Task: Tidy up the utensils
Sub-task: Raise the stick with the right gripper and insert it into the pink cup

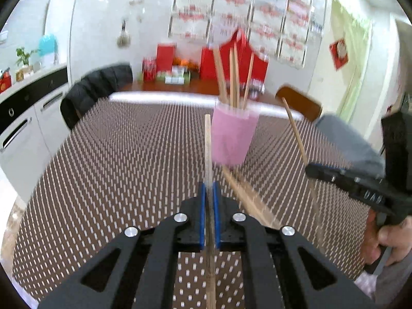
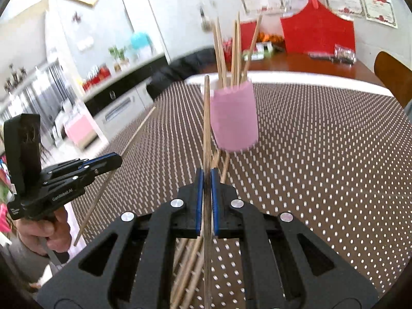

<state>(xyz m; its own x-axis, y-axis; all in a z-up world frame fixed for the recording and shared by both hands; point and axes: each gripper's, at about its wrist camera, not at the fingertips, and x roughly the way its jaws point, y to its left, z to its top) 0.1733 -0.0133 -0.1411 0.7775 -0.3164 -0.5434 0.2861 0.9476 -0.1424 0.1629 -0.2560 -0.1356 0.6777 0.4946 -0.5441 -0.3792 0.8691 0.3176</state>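
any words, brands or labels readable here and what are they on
"GenRobot.AI": white print on the side of the left gripper, seen in the right wrist view.
Embossed letters on the right gripper: too blurred to read.
Small white label low on the left gripper's body: too small.
Framed wall certificates: blurred, unreadable.

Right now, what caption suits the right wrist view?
Right gripper and left gripper each clamp a chopstick near the pink cup.
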